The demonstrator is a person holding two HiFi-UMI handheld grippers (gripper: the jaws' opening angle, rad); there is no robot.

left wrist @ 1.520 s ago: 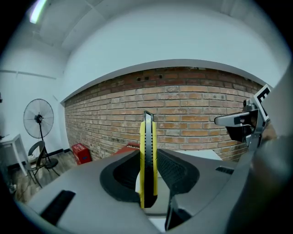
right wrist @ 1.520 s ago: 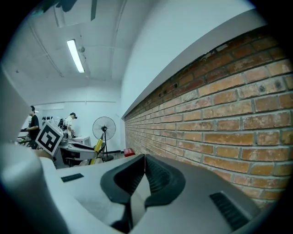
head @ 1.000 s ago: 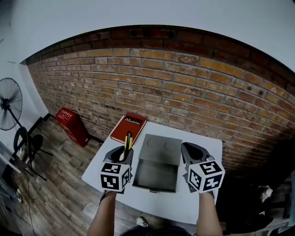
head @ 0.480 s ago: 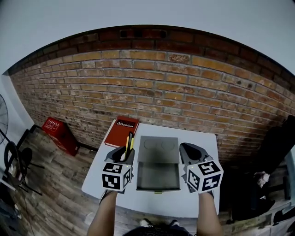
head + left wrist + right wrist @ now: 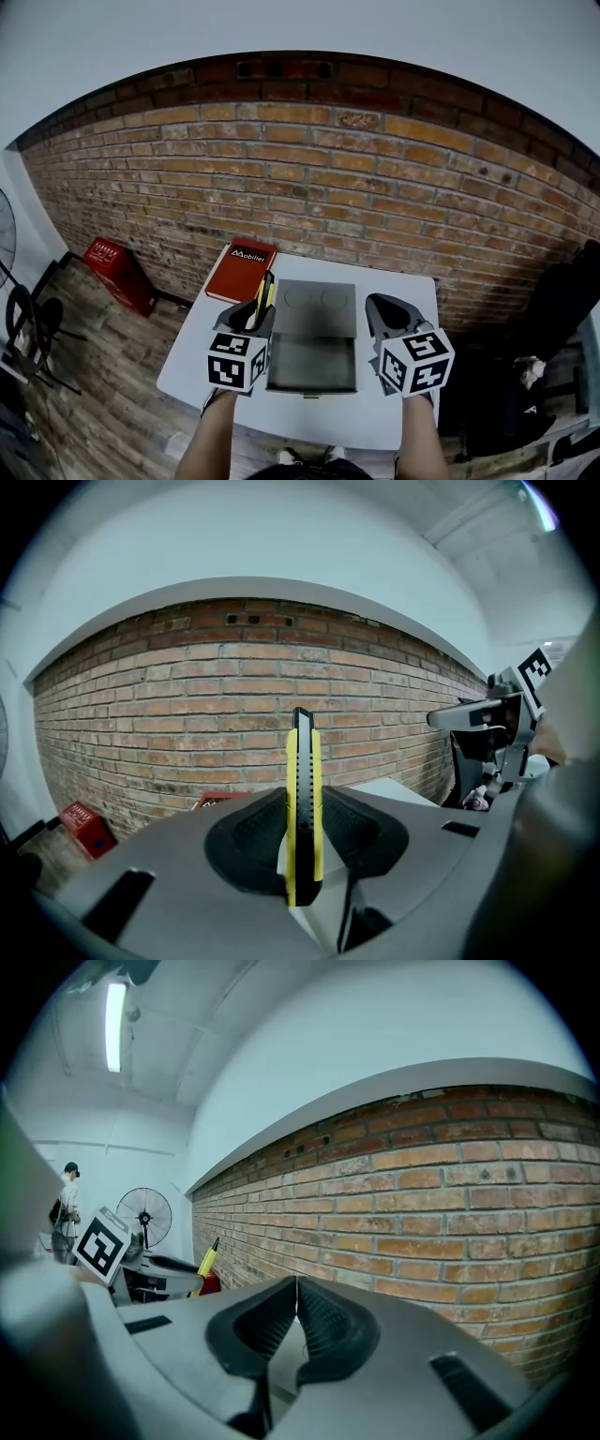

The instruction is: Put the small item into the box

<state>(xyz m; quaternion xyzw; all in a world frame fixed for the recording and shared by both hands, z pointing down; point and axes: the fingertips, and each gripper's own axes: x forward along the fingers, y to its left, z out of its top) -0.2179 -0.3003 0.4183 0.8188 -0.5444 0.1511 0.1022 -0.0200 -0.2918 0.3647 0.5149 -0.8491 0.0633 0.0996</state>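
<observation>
- Reading head view: red book (image 5: 241, 270) has a white title, looks like "Mobiiler". Grey rectangular box (image 5: 312, 364) lies open on white counter (image 5: 394, 422). Utility knife (image 5: 263, 291) is in left claw (image 5: 255, 314), just left of box.
- Left gripper view: claw clamped on upright knife, yellow shell, black ridged slider.
- Right gripper view: right claw (image 5: 292, 1316) empty, ribbed black pads pressed together.

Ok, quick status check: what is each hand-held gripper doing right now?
Left hand-held gripper: closed, holding the yellow utility knife upright.
Right hand-held gripper: closed, with nothing between its jaws.
</observation>
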